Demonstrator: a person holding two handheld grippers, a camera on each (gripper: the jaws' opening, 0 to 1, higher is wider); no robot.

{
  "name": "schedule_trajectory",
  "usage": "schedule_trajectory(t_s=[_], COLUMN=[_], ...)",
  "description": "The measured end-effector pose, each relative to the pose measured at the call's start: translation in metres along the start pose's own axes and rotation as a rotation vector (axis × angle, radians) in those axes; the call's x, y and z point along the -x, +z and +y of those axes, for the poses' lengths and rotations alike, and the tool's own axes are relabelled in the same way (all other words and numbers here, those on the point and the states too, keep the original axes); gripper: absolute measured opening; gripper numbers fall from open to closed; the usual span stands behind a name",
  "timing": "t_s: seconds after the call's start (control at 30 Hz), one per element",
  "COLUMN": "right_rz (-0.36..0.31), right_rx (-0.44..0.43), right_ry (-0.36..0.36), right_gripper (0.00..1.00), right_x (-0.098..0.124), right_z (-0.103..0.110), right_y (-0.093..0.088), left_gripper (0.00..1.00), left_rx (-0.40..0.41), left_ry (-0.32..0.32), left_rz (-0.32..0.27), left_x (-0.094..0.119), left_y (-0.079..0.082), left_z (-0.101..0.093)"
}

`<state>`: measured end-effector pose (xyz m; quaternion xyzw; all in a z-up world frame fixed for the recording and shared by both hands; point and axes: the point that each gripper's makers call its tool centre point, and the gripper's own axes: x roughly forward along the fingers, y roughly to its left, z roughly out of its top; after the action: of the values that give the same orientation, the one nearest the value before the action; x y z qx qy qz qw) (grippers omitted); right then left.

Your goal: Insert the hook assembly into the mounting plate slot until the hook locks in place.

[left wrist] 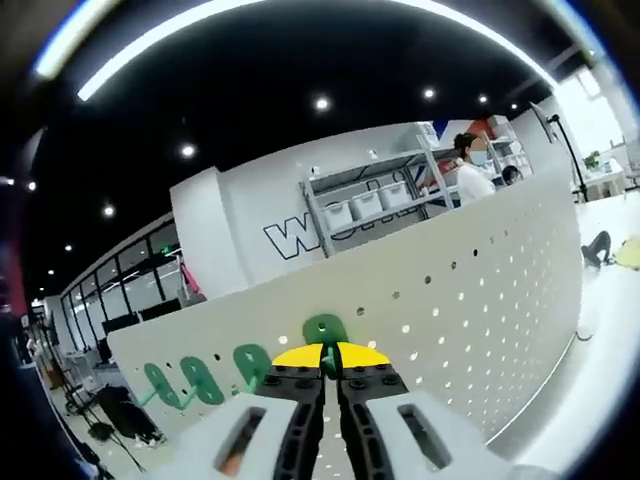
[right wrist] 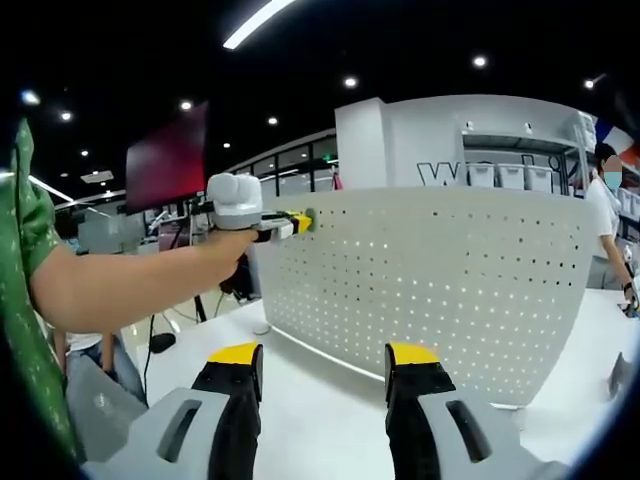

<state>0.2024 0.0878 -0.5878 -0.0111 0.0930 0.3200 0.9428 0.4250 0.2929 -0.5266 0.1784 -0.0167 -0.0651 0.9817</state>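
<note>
A white perforated mounting plate [left wrist: 470, 290] stands upright on a white table. My left gripper [left wrist: 330, 366] is shut on a green hook [left wrist: 325, 330] and holds it against the plate's face near the top edge. Three more green hooks [left wrist: 205, 380] hang on the plate to its left. In the right gripper view the plate [right wrist: 430, 290] spreads across the middle. There a person's hand holds the left gripper [right wrist: 285, 225] at the plate's upper left corner, with the green hook [right wrist: 310, 218] at its tip. My right gripper [right wrist: 325, 365] is open, low over the table in front of the plate, with nothing between its jaws.
Behind the plate stands a metal shelf with white bins [left wrist: 370, 205], and a person in white [left wrist: 470, 175] is beside it. A dark object [left wrist: 597, 247] and a yellow item [left wrist: 630, 252] lie on the table at the right. The white table [right wrist: 320, 400] runs along the plate's foot.
</note>
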Motion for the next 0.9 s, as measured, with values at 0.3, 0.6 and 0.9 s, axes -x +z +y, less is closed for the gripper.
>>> schedule_trajectory(t_s=[0.3, 0.6, 0.9], right_rz=[0.003, -0.001, 0.001], right_rx=[-0.002, 0.003, 0.003], right_ry=[0.006, 0.004, 0.010], right_gripper=[0.50, 0.50, 0.50], right_x=[-0.0014, 0.0004, -0.0008], right_z=[0.0019, 0.0020, 0.0055], right_y=[-0.0010, 0.0018, 0.0025], left_gripper=[0.03, 0.03, 0.03], left_rx=[-0.074, 0.111, 0.100], left_ry=[-0.005, -0.007, -0.016], left_rz=[0.010, 0.000, -0.013], left_x=[-0.0010, -0.0032, 0.0017], left_y=[0.0006, -0.0008, -0.0013], left_z=[-0.0008, 0.0005, 0.0010])
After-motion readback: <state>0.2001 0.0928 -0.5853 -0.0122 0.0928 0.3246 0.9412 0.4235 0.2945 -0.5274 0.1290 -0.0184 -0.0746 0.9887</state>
